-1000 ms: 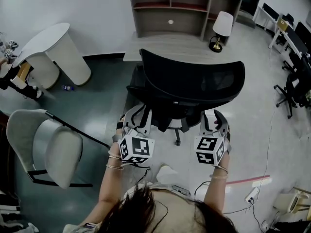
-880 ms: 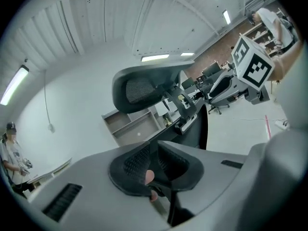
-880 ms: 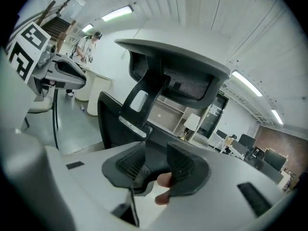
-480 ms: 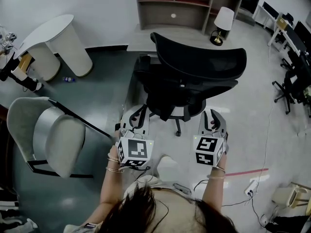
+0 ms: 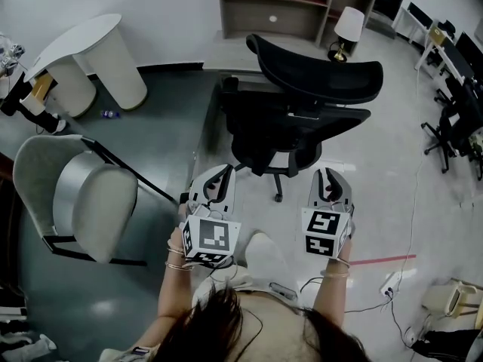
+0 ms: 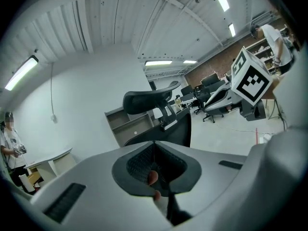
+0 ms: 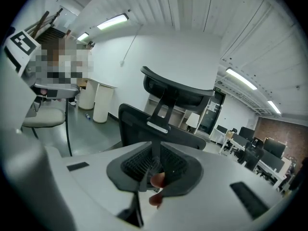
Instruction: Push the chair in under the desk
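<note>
The head camera looks steeply down; cameras on the left hand-held gripper (image 5: 217,181) and right hand-held gripper (image 5: 330,181) face forward, sharing the black mesh office chair (image 5: 317,81).

Black mesh office chair (image 5: 302,119) with headrest, upright, backrest toward the camera, seat front at pale shelved desk (image 5: 226,55).

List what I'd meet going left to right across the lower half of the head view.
grey chair → left tongs → right tongs → white power strip
</note>
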Demonstrator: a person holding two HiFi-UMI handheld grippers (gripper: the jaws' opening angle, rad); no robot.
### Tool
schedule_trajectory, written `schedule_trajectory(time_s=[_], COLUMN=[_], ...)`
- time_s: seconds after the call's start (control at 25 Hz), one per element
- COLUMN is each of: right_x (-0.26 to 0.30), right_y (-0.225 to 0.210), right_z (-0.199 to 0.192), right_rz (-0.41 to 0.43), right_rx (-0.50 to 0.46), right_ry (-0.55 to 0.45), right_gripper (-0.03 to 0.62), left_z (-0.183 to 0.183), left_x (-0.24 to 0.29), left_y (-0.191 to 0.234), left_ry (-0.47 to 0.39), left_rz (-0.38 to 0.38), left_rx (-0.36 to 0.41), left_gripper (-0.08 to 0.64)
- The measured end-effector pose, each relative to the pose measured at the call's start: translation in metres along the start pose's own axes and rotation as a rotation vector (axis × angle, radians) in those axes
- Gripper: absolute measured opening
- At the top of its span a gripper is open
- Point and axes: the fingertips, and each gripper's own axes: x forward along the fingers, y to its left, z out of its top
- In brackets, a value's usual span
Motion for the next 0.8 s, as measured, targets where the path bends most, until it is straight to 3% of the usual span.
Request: schedule_trajectory(time_s=[0.28, 0.8], right_x=[-0.030, -0.086], right_y=[0.012, 0.035], right_z=[0.008, 0.020], right_rz=[-0.015, -0.042], right_rx=[0.018, 0.008], right_ry=[-0.022, -0.059], right_gripper=[0.040, 0.026], left_z=[0.016, 0.014], left_x=[-0.040, -0.084], left_y=[-0.005, -0.022], left_ry=[-0.088, -0.112], left_rz=[-0.023, -0.076], left_rx=[-0.055, -0.071], left_gripper=[0.012, 0.012])
